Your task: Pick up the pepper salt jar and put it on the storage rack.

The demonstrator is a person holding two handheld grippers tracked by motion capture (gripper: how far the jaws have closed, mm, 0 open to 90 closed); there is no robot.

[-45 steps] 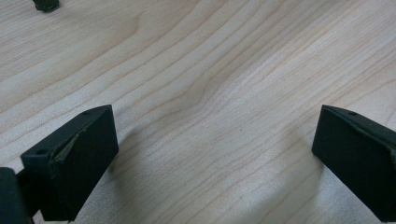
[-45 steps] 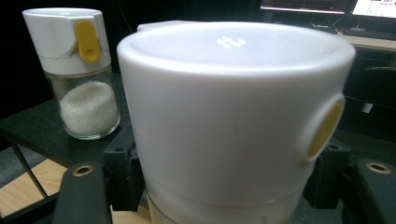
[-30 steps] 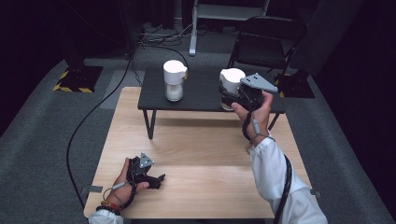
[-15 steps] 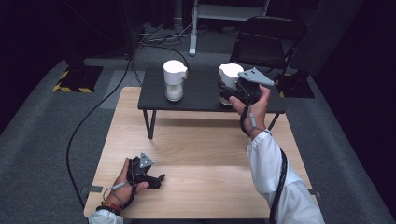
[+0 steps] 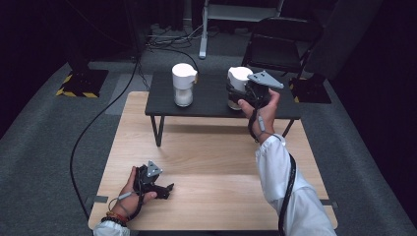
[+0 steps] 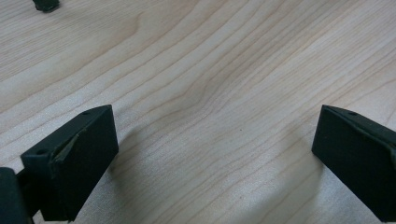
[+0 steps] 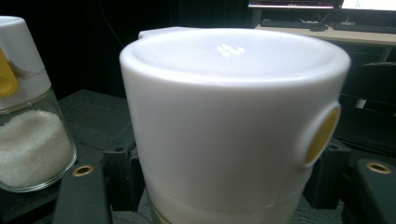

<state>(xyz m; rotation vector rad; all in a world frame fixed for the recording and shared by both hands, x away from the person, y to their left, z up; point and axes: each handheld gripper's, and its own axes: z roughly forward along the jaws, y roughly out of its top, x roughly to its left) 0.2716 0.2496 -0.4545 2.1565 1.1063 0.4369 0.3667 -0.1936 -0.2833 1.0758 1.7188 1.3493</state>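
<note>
- My right claw [image 5: 244, 93] is clamped on the white-capped jar [image 5: 238, 80], jaws one on each flank of it, below the cap. I take it low there so the cap and its yellow button [image 7: 319, 136] stay free.
- Seen from that claw's own camera, the jar stands dead ahead between the jaws and upright. I cannot tell whether its base touches the small black worktop [image 5: 211, 101] or hangs just above it.
- The second jar [image 5: 183, 84], with white grains in its glass lower half, stands off to the claw's left on the same black worktop, well apart from the held one. I judge that gap leaves me room to shift the held jar without a knock.
- My left claw [image 5: 164, 190] gapes wide with nothing between the jaws, lying on the wooden worktop [image 5: 211, 147] near the front edge. I read that as parked out of the way, well short of both jars, so the right hand works alone.
- A tilt while carrying is the main risk, so I would keep the wrist level.
</note>
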